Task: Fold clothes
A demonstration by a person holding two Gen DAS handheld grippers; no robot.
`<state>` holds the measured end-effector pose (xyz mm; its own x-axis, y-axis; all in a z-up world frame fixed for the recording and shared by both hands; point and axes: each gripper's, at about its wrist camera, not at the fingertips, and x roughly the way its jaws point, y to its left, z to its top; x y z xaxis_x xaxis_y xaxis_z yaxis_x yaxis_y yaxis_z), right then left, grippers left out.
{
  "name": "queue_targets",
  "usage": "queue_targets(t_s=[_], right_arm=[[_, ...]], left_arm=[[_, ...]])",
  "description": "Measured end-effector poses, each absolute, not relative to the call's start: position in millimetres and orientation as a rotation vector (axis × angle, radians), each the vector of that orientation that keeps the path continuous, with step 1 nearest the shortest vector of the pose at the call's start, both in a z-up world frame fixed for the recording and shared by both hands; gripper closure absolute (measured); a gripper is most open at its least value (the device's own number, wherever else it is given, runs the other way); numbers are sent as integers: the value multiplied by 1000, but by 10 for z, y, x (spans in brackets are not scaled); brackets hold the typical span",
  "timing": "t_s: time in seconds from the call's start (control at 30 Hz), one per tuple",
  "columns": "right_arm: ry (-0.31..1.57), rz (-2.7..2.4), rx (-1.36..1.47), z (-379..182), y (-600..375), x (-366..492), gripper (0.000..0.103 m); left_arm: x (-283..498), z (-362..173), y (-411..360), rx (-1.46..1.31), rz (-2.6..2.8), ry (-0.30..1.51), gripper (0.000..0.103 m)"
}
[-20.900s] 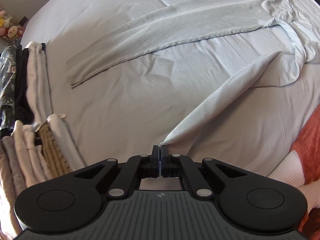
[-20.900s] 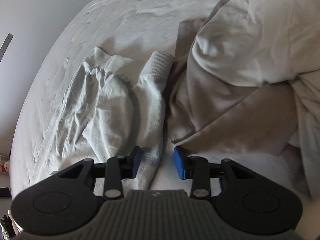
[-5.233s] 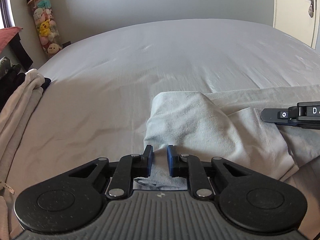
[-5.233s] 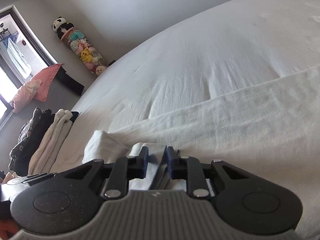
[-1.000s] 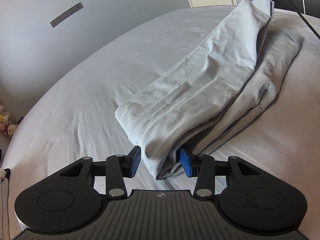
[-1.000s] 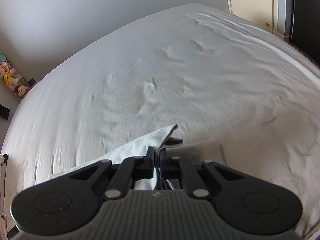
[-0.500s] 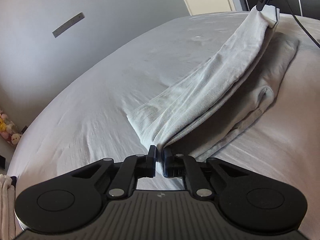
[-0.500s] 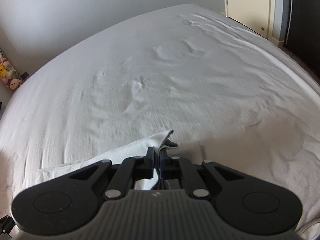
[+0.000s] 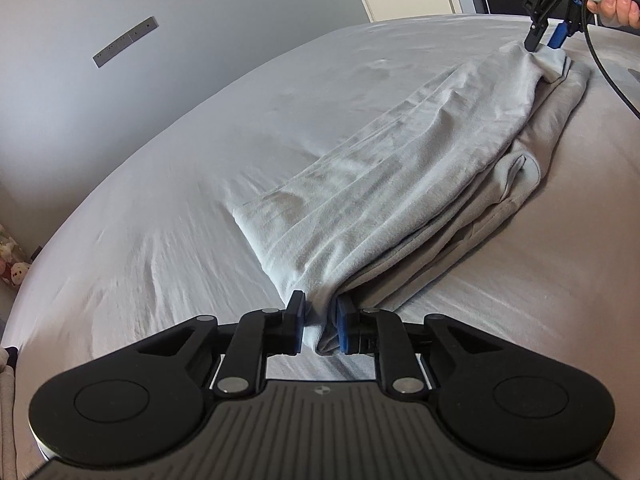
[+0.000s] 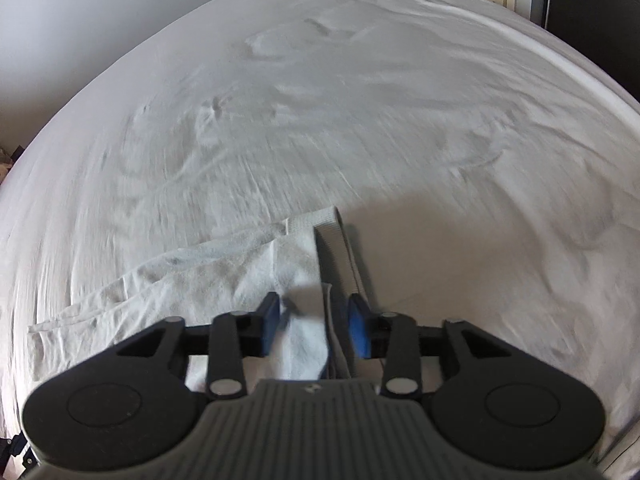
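Note:
A light grey garment (image 9: 400, 184), folded into a long band, lies on the white bed sheet (image 9: 180, 168). Its near corner sits between the jaws of my left gripper (image 9: 320, 322), which are opening; the cloth rests slack by the right pad with a gap on the left. At the far end, my right gripper (image 9: 548, 40) is low over the other corner, held by a hand (image 9: 616, 0). In the right wrist view the garment (image 10: 224, 276) lies flat under my right gripper (image 10: 314, 316). Its jaws are opening, and neither blue pad touches the cloth between them.
The sheet (image 10: 360, 100) spreads wide and wrinkled beyond the garment. A grey wall with a small strip (image 9: 124, 42) stands behind the bed. Plush toys (image 9: 12, 264) sit at the far left, and a black cable (image 9: 608, 68) trails from the right gripper.
The right gripper sank to the bed with the garment's raised far end, laid it down and opened. The left gripper pinched the near corner, and its jaws have since parted again.

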<state>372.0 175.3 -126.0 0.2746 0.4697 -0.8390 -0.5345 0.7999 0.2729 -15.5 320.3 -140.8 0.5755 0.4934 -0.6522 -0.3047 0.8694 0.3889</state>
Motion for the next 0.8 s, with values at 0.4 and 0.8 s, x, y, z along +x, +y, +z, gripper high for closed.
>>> queue_targets(t_s=[0.4, 0.8], right_arm=[[1170, 727, 88, -1399, 1367, 3552, 77], [1131, 641, 80, -1344, 1294, 3527, 90]], left_arm=[[-140, -1410, 3224, 237, 476, 847, 83], [-175, -1461, 3260, 201, 465, 880, 88]])
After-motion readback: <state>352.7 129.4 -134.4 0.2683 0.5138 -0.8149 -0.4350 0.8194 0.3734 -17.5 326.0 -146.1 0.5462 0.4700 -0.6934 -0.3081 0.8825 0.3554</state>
